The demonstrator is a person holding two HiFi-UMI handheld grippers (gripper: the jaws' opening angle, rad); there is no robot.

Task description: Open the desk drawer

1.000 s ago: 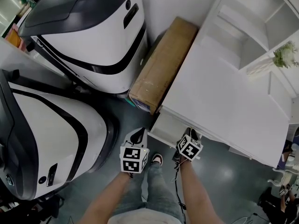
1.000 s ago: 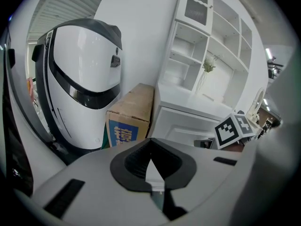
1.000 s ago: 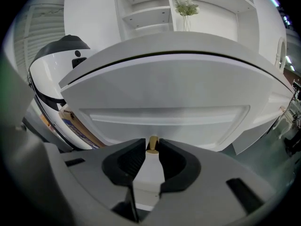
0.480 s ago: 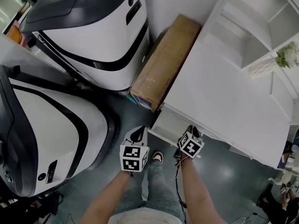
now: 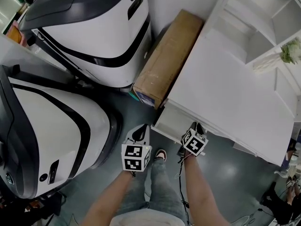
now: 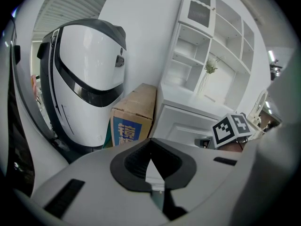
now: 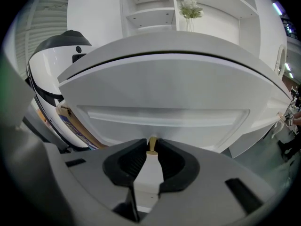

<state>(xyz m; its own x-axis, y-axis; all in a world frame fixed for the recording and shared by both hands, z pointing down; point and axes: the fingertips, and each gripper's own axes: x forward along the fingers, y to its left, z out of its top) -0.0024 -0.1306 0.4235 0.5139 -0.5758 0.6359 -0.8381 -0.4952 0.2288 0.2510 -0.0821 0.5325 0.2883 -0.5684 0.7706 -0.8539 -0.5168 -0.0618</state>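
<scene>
The white desk (image 5: pixel 225 88) has a drawer (image 5: pixel 170 120) in its front, seen closed in the right gripper view as a wide white panel (image 7: pixel 160 102). A small brass knob (image 7: pixel 152 144) sticks out of that panel. My right gripper (image 7: pixel 151 148) is at the knob, its jaws closing, with the knob between the fingertips and touching them. From above, my right gripper (image 5: pixel 196 126) sits against the drawer front. My left gripper (image 5: pixel 140 132) hangs left of the drawer, over the floor, its jaws together on nothing (image 6: pixel 150 155).
A long cardboard box (image 5: pixel 167 58) leans between the desk and a large white-and-black machine (image 5: pixel 94 27). A second such machine (image 5: pixel 47 126) stands at the left. White shelves (image 5: pixel 263 18) with a plant (image 5: pixel 292 50) stand on the desk. My shoe (image 5: pixel 161 154) is on the grey floor.
The head view has shifted slightly. Both grippers stay where they were, the right one at the drawer front.
</scene>
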